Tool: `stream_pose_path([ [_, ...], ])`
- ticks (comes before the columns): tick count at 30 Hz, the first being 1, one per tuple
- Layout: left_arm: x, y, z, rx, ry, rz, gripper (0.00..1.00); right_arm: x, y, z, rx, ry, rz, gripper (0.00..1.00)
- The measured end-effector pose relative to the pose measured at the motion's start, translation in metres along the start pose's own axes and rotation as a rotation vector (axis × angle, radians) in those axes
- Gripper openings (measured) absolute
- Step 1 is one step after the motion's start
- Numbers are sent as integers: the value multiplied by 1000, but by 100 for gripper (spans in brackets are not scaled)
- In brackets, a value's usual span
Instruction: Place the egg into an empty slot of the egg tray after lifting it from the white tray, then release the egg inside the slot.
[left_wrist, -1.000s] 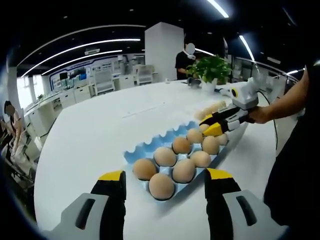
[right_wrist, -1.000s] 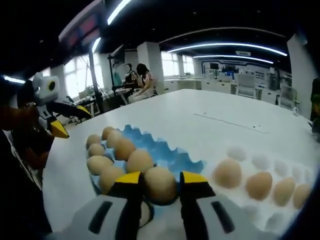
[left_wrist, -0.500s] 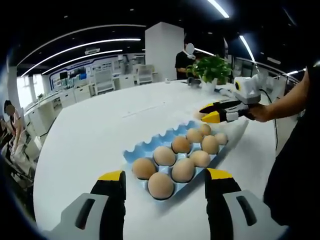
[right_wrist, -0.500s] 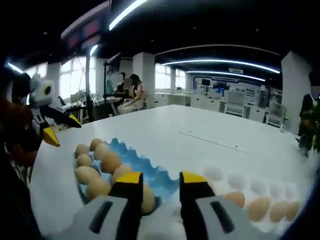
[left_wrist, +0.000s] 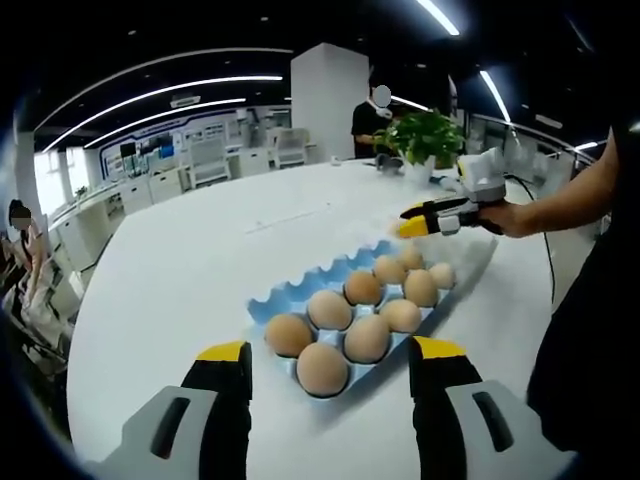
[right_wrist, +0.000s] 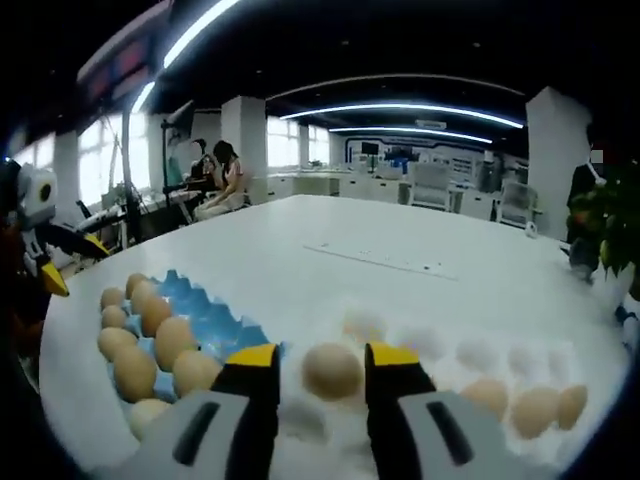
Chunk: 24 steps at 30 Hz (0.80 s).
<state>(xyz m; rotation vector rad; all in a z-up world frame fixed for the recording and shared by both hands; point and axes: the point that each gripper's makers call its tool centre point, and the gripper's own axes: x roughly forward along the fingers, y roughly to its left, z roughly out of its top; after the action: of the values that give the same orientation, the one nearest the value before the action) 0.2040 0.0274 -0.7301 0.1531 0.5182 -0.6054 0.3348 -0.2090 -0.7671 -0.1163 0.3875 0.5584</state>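
Eggs (right_wrist: 331, 369) sat in the white tray (right_wrist: 470, 352), and one lay between the tips of your right gripper (right_wrist: 320, 358), whose jaws stood narrowly apart around it; whether they touched it I cannot tell. Just beside, the blue egg tray (left_wrist: 300, 296) held eight eggs, with bare slots along its far row. Your left gripper (left_wrist: 330, 352) hovered near that tray's end, jaws wide and holding nothing. A potted plant (left_wrist: 425, 140) and a person (left_wrist: 368, 120) stood beyond.
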Motion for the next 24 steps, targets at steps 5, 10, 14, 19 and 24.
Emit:
stream_pose_path([
  [5, -1, -1, 0, 0, 1, 0, 64, 7, 2, -5, -44, 31, 0, 31],
  [10, -2, 2, -1, -5, 5, 4, 64, 7, -1, -6, -111, 47, 16, 24],
  [14, -2, 2, 0, -3, 4, 1, 64, 9, -2, -7, -142, 83, 55, 25],
  [19, 0, 1, 2, 0, 3, -6, 64, 10, 1, -8, -174, 143, 154, 25],
  [24, 1, 2, 3, 0, -1, -6, 64, 11, 1, -9, -175, 158, 176, 25],
])
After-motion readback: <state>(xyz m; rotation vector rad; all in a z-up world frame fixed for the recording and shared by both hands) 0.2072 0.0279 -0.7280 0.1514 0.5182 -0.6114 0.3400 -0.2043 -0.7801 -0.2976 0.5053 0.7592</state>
